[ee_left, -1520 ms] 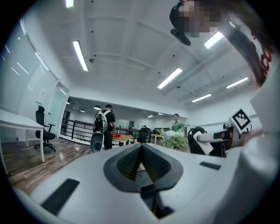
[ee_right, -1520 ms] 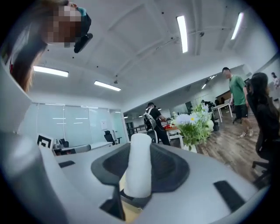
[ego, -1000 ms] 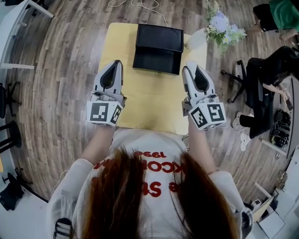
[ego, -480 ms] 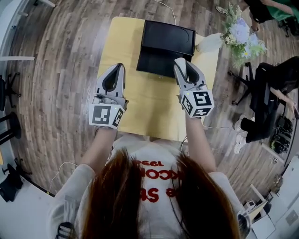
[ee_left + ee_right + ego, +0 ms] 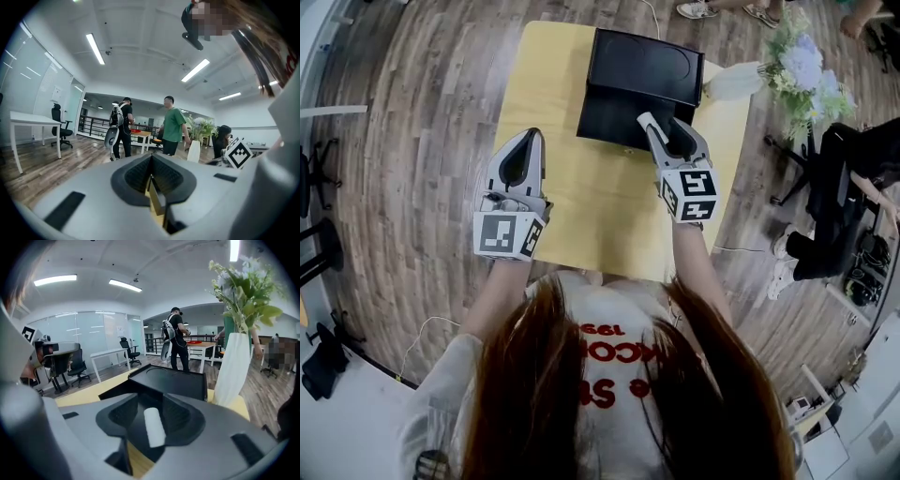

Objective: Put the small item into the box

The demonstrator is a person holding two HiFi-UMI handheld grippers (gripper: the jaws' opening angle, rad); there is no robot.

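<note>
Yellow table [image 5: 534, 84] with black box [image 5: 642, 75]: right claw [image 5: 664, 131] over the box, jaws opening, white roll [image 5: 153, 426] between them, seemingly loose; left claw [image 5: 525, 141] closed, empty, near the table's left edge.

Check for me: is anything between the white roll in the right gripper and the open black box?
Nothing visible does. The right gripper hangs at the front edge of the black box, its jaws opening, with the white roll between them and the box's open tray directly ahead.
</note>
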